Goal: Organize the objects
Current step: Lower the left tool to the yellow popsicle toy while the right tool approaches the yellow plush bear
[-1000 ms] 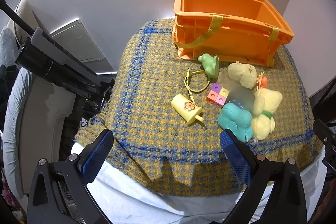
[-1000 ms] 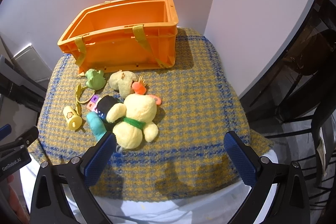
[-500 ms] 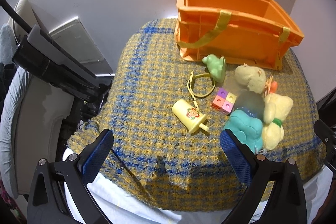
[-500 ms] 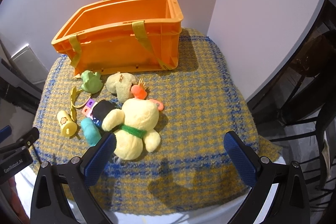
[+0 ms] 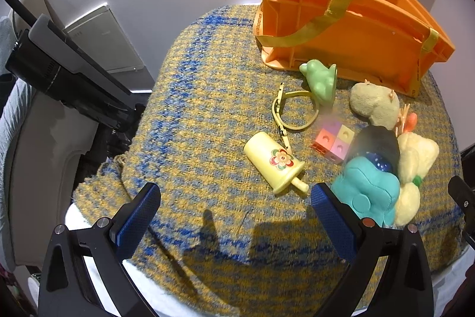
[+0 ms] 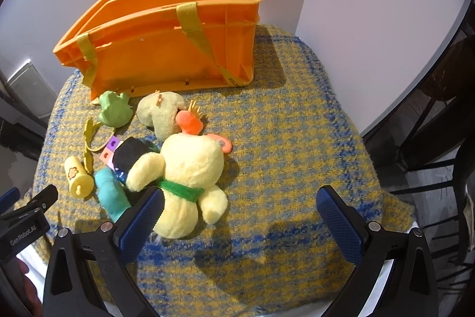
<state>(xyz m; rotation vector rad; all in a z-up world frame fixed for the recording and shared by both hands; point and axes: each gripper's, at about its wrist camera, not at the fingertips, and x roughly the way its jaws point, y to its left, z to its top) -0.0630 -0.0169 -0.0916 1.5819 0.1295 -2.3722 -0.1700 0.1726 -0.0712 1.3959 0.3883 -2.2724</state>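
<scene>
Your left gripper [image 5: 234,198] and right gripper [image 6: 239,204] both gape wide, holding nothing. Ahead, a yellow plush bear [image 6: 190,168] lies among small toys (teal plush [image 5: 368,192], popsicle toy [image 5: 273,161]), just before the orange crate [image 6: 172,46] on the plaid cloth [image 6: 297,144].

crate [image 6: 166,49] behind toys | plush bear [image 6: 190,168] right | popsicle toy [image 5: 274,162] left

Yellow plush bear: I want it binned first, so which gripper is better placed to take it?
Probably the right gripper: open, with the yellow plush bear just ahead by its left finger. The left gripper, also open, faces the popsicle toy.
</scene>
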